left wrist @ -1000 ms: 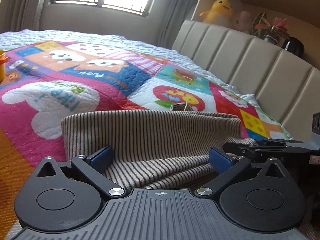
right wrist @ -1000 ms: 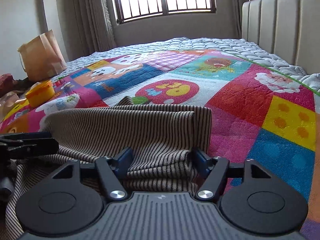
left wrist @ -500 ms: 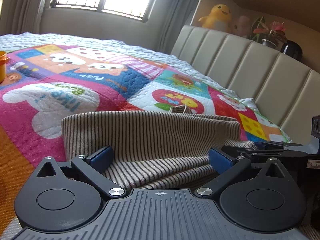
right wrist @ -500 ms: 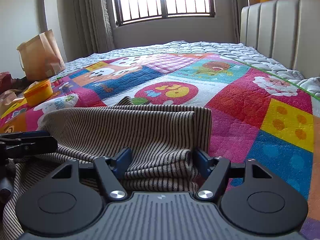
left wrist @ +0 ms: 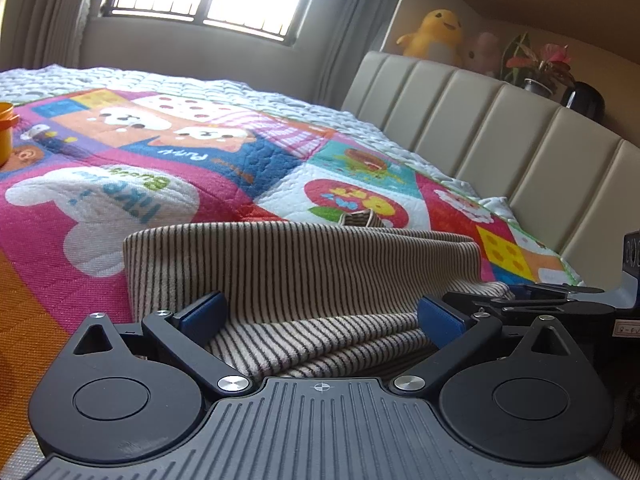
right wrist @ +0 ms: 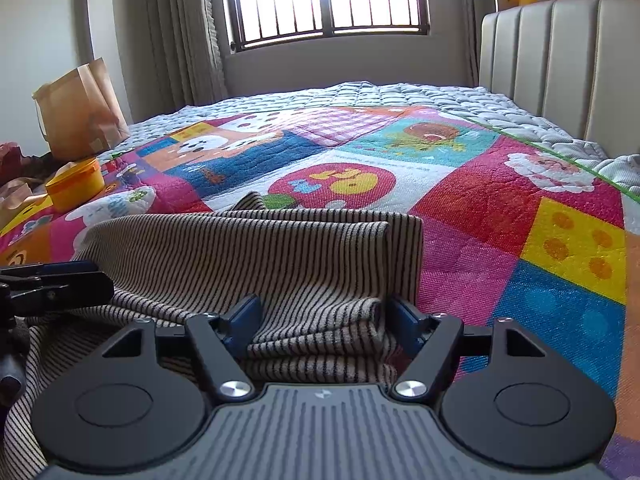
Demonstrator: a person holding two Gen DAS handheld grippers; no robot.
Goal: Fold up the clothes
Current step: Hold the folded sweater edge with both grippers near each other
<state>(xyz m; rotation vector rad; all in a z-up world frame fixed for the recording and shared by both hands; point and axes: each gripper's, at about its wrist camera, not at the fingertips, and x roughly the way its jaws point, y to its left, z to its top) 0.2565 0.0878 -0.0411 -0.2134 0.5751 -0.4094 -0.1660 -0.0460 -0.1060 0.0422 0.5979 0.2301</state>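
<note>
Striped knit garment (left wrist: 304, 272) lies bunched on the patchwork quilt (left wrist: 120, 184), its long axis crosswise, directly ahead of both claws. Left gripper (left wrist: 320, 314) and right gripper (right wrist: 322, 320) both gape wide, straddling near folds, gripping nothing. Open quilt lies beyond the far fold.

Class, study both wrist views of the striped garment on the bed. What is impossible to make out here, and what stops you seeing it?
- Striped garment: near edge, both views, hidden under the gripper bodies; its type is unclear.
- Left gripper and right gripper: fingers apart; contact with cloth unclear.
- Small fabric flap: left view, mostly behind the fold.
- Orange tub: left view, cut by the edge.
- Quilt lettering: too small.
</note>
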